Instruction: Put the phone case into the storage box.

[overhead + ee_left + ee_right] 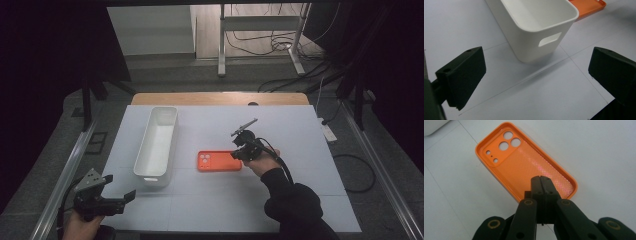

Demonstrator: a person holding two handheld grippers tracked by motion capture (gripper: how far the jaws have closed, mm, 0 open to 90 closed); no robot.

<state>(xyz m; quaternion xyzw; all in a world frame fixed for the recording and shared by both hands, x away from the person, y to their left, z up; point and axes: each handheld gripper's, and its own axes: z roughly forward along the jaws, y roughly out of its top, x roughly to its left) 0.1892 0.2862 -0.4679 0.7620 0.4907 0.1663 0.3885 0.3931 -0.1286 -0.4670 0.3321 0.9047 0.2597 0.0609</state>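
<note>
Right claw [541, 178], pressed together, sits over the orange phone case [524, 162] — apparently before a grasp; next it must spread. Left claw [119, 192], spread, waits near the white bin [156, 145].

The high view is dim and vignetted — black at both sides, with the white table mat [210, 200] lit evenly from above. The white bin [534, 27] casts a soft shadow. Pink-white glare streaks the orange phone case [524, 167] — the near jaws look slightly soft.
</note>
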